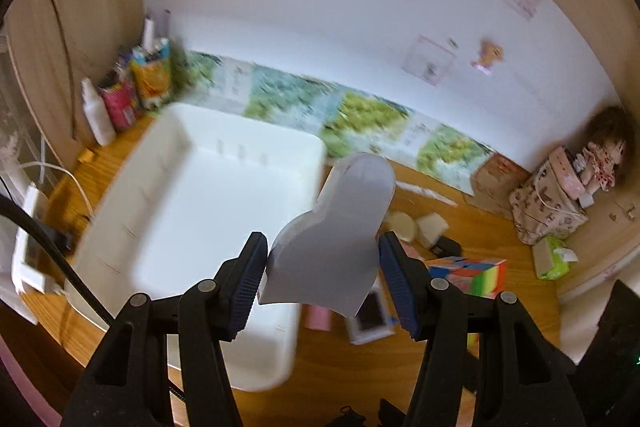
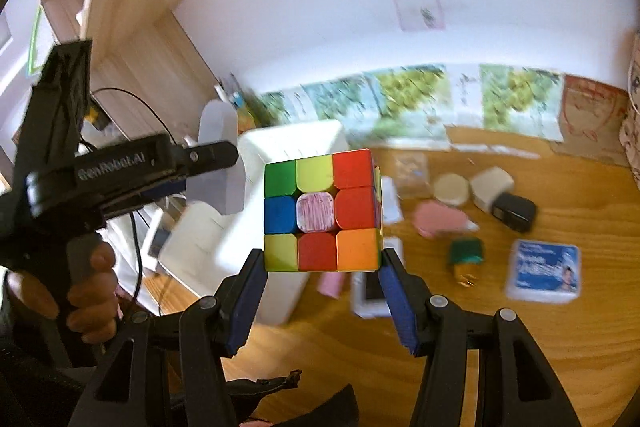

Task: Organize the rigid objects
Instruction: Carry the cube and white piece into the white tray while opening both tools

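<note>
Cube [image 2: 321, 211] clamped in right tongs [image 2: 322, 263]

Tabletop [image 2: 520, 347] is warm wood with visible grain, slight sheen. White bin [image 1: 224, 195] looks like smooth, glossy plastic. The cube [image 2: 320, 213] has shiny plastic tiles, and the pale grey block [image 1: 336, 235] is matt, smooth plastic.
</note>
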